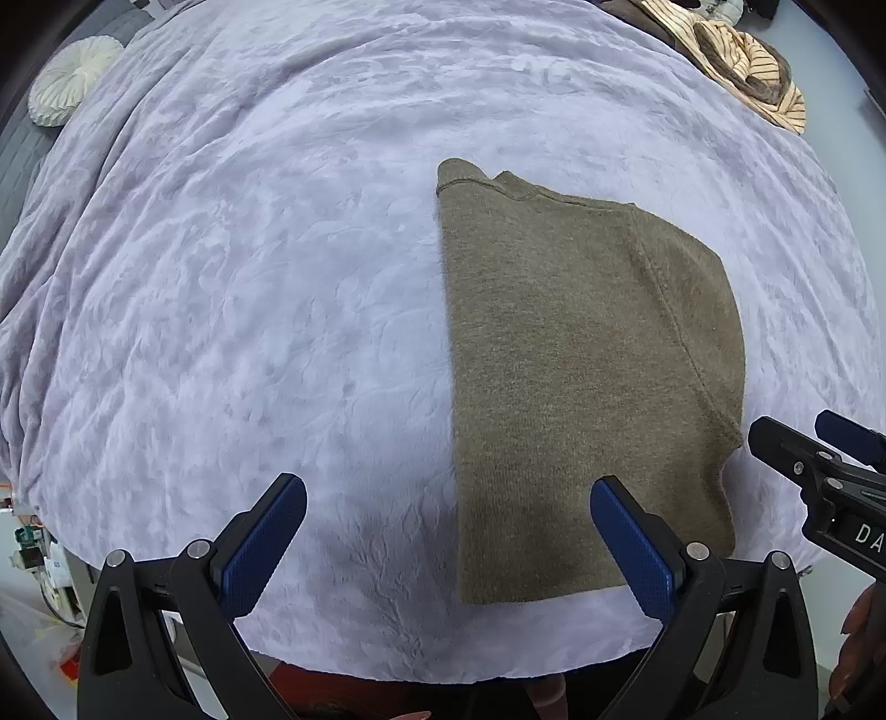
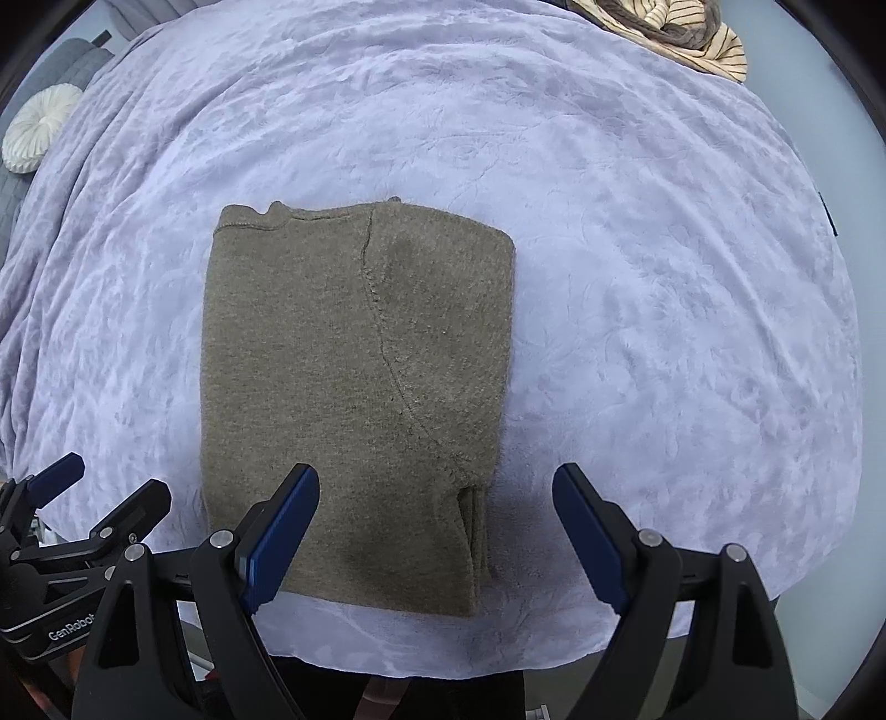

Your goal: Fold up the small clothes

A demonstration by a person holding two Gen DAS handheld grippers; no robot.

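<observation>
An olive-brown knit garment (image 1: 581, 360) lies folded lengthwise into a flat rectangle on the lilac plush blanket (image 1: 249, 304). It also shows in the right wrist view (image 2: 343, 387), with a sleeve seam across its top layer. My left gripper (image 1: 448, 526) is open and empty, above the garment's near left edge. My right gripper (image 2: 437, 531) is open and empty, above the garment's near right corner. The right gripper shows at the left wrist view's right edge (image 1: 814, 443), and the left gripper at the right wrist view's left edge (image 2: 94, 498).
A striped beige garment (image 1: 736, 61) lies bunched at the far right of the bed, also in the right wrist view (image 2: 675, 27). A round white pleated cushion (image 1: 72, 77) sits at the far left. The blanket's near edge (image 2: 443, 659) runs just below the garment.
</observation>
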